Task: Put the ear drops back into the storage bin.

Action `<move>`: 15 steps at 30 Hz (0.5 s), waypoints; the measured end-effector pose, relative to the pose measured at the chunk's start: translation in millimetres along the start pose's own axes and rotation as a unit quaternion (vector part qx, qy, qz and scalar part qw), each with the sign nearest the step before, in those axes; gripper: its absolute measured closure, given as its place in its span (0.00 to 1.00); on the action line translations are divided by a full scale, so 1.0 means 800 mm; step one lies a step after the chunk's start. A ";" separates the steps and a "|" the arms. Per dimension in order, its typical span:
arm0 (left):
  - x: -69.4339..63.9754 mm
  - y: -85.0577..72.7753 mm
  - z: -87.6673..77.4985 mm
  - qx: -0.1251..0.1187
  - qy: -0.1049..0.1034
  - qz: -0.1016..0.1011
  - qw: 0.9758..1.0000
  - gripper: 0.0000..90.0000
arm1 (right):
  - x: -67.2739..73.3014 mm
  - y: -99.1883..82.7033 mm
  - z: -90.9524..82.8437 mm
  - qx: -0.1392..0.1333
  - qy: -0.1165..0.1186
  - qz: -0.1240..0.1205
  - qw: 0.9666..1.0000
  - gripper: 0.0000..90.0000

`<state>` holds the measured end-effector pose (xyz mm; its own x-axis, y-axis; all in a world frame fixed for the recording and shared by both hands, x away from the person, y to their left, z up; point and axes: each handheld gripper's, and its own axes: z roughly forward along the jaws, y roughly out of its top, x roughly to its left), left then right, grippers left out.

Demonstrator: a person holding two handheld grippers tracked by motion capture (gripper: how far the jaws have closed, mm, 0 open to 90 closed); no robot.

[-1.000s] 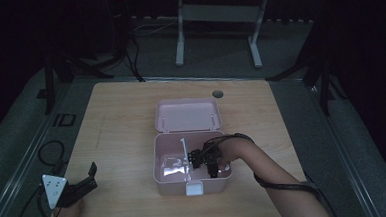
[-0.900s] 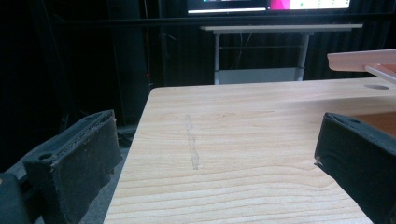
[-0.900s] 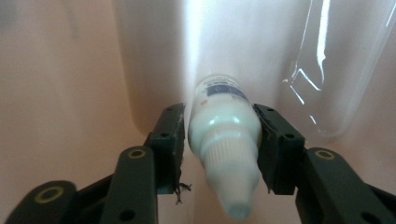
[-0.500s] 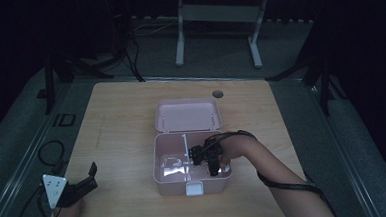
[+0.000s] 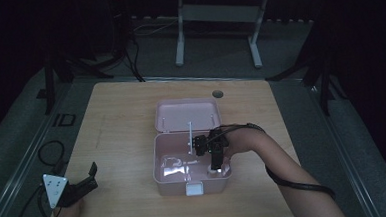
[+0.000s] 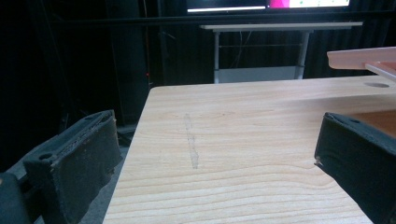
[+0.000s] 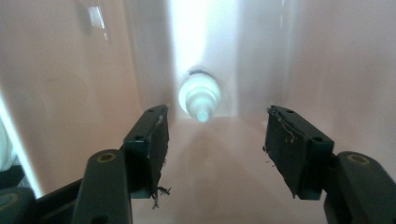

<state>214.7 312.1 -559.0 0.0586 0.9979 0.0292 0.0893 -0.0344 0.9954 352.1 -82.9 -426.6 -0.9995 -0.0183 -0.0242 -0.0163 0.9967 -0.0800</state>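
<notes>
Dim light is filling the room, with dark stands and cables ringing a pale wooden worktop (image 5: 121, 117). Near its middle an open pink plastic box (image 5: 158, 160) is sitting, its hinged lid (image 5: 186, 114) lying back flat on the far side and a thin white rod (image 5: 189, 136) standing up at the hinge. The right tool (image 5: 215, 167) is hanging nose-down over the right end of the box, the person's forearm reaching in from the lower right. Its jaws have just been opening and are standing apart with nothing between them; in the right gripper view the right tool (image 7: 215, 135) is looking straight down at a small white tapered plastic tube (image 7: 200, 97) lying against the pink floor and wall, just beyond the jaw tips and clear of them. Clear plastic wrapping (image 5: 174, 164) is lying in the left part of the box. The left tool (image 5: 90, 173) is resting at the near left corner of the worktop, well apart from the box, jaws wide and empty.
</notes>
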 end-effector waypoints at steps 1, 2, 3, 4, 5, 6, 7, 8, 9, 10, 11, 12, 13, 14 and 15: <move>0.000 0.000 0.000 0.000 0.000 0.000 1.000 0.00 | 0.000 -0.002 -0.002 -0.003 -0.003 0.001 1.000 0.41; 0.000 0.000 0.000 0.000 0.000 0.000 1.000 0.00 | -0.001 -0.005 -0.005 -0.006 -0.003 0.004 1.000 0.38; 0.000 0.000 0.000 0.000 0.000 0.000 1.000 0.00 | -0.001 -0.007 -0.007 -0.010 -0.004 0.008 1.000 0.37; 0.000 0.000 0.000 0.002 0.000 0.001 1.000 0.00 | -0.003 -0.009 -0.009 -0.014 -0.006 0.007 1.000 0.34; 0.000 0.000 0.000 0.003 0.000 0.001 1.000 0.00 | -0.004 -0.011 -0.011 -0.021 -0.006 0.012 1.000 0.31; 0.000 0.000 0.000 0.002 0.000 0.001 1.000 0.00 | -0.003 -0.013 -0.014 -0.028 -0.007 0.009 1.000 0.29; 0.000 0.000 0.000 0.002 0.000 0.002 1.000 0.00 | -0.002 -0.015 -0.017 -0.034 -0.007 0.002 0.999 0.27; 0.000 0.000 0.000 0.002 0.000 0.002 1.000 0.00 | -0.002 -0.015 -0.017 -0.034 -0.007 0.002 0.999 0.27; 0.000 0.000 0.000 0.003 0.000 0.001 1.000 0.00 | -0.001 -0.017 -0.020 -0.038 -0.008 -0.002 0.999 0.27; 0.000 0.000 0.000 0.002 0.001 0.002 1.000 0.00 | 0.000 -0.021 -0.026 -0.049 -0.008 -0.003 0.999 0.25; 0.000 0.000 0.000 0.002 0.001 0.003 1.000 0.00 | 0.001 -0.022 -0.029 -0.053 -0.007 -0.001 0.999 0.25; -0.001 0.000 0.000 0.004 -0.001 0.003 1.000 0.00 | 0.001 -0.025 -0.032 -0.060 -0.008 -0.004 0.998 0.25; -0.001 0.000 0.000 0.004 -0.001 0.003 1.000 0.00 | 0.002 -0.029 -0.035 -0.064 -0.009 -0.008 0.998 0.24; -0.001 0.000 0.000 0.003 0.000 0.003 1.000 0.00 | 0.003 -0.032 -0.037 -0.067 -0.008 -0.008 0.998 0.22; -0.001 0.000 0.000 0.003 0.000 0.002 1.000 0.00 | 0.004 -0.035 -0.040 -0.071 -0.009 -0.008 0.997 0.22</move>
<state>214.7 311.5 -559.1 0.0588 0.9977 0.0332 0.0941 -0.0387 0.9948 348.8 -108.7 -392.6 -0.9985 -0.0341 -0.0419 -0.0367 0.9974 0.0617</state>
